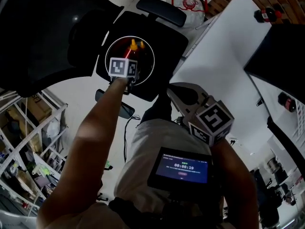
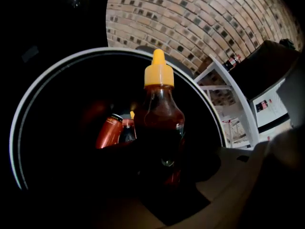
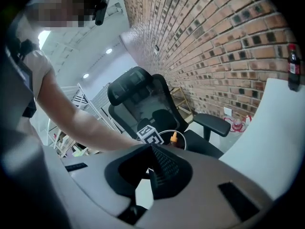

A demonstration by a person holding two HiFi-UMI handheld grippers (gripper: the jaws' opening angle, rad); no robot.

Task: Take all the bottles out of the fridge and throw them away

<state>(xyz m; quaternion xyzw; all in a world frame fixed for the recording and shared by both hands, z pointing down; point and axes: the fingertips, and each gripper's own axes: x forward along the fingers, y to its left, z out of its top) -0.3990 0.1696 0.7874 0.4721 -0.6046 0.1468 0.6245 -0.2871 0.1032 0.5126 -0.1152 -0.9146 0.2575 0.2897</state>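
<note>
- Head view: the black timer screen [image 1: 183, 168] on the person's chest lies nearest; the grey right gripper [image 1: 180, 93] hangs idle beyond it; the left gripper [image 1: 129, 55] reaches down over the round white-rimmed black bin [image 1: 106, 51].
- Left gripper view: jaws clamped on the yellow-capped clear bottle of dark red-brown liquid [image 2: 159, 118], above the bin mouth; a red container [image 2: 109, 132] lies inside; an off-centre release could strike the rim or rebound off that container.
- Right gripper view: jaws together, empty; it is too far off to catch a bounce-out.

Note the brick wall [image 3: 214, 46] behind a black chair [image 3: 138, 99]. A white worktop [image 1: 224, 56] stands at your right, wire shelves [image 1: 33, 142] at your left, on a pale floor [image 1: 76, 94].
</note>
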